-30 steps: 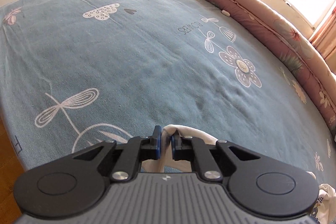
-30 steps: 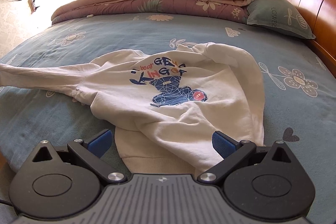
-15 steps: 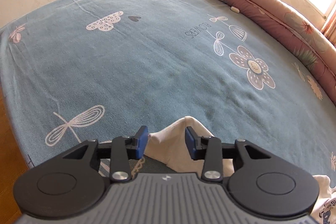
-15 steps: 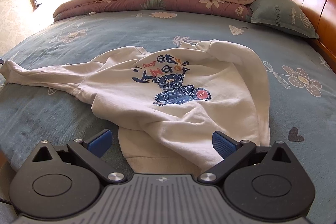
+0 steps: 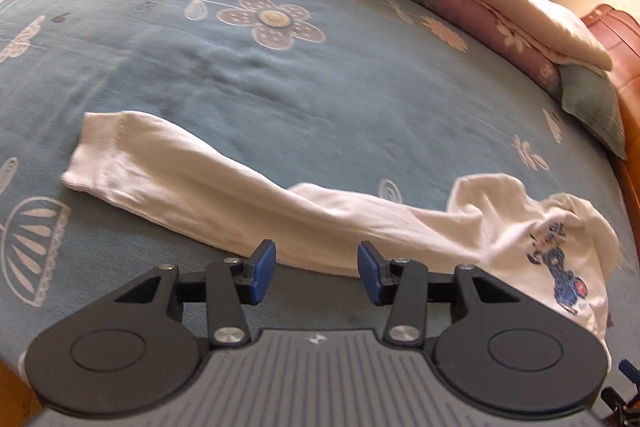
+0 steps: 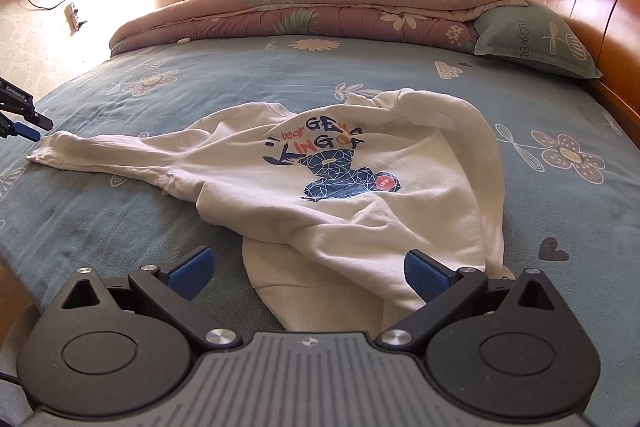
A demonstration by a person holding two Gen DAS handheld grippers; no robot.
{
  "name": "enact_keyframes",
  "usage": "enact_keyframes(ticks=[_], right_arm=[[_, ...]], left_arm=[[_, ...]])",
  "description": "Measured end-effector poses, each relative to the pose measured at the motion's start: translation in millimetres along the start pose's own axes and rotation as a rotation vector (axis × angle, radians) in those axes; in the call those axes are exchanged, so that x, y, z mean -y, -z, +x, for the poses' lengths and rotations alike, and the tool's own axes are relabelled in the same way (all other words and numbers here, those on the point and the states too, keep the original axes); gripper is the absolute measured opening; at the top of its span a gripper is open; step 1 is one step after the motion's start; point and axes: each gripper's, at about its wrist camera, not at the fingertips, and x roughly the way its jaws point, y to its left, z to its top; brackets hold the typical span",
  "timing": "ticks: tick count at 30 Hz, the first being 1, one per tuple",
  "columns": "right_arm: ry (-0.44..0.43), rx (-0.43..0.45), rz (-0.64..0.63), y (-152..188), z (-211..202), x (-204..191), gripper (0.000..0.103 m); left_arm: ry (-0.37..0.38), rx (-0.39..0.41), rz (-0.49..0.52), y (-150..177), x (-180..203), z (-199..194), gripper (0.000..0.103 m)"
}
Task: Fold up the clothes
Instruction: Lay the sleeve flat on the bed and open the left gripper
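Fingers (image 5: 265, 271) of left gripper (image 5: 316, 273) and right gripper (image 6: 306, 269) were spread, empty; sweatshirt (image 6: 360, 195) lay rumpled, sleeve (image 5: 192, 187) outstretched. Flatten the body before creasing.

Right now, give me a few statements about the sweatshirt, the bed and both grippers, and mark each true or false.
1. The left gripper is clamped on the sleeve. False: its fingers stand apart, and the sleeve lies flat on the bed.
2. The right gripper is open. True.
3. The sweatshirt lies print side up. True.
4. The sweatshirt is neatly folded into a square. False: one sleeve stretches out sideways and the body is rumpled.
5. A folded quilt lies along the far side of the bed. True.
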Motion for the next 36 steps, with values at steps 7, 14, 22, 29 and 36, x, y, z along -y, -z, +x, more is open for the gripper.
enact_keyframes(ticks=[7, 14, 22, 29, 36], right_arm=[[0.004, 0.048, 0.015, 13, -35, 4, 0.103], [-0.005, 0.110, 0.043, 25, -78, 9, 0.103], [0.034, 0.160, 0.034, 40, -116, 9, 0.103], [0.042, 0.142, 0.024, 36, -117, 1, 0.103], [0.023, 0.096, 0.024, 29, -93, -4, 0.103]], left_arm=[[0.170, -0.082, 0.141, 51, 79, 5, 0.049], [0.300, -0.068, 0.175, 86, 126, -12, 0.054], [0.417, -0.077, 0.196, 108, 180, -2, 0.057], [0.493, -0.124, 0.153, 126, 188, 23, 0.057], [0.525, -0.167, 0.098, 135, 184, 61, 0.059]])
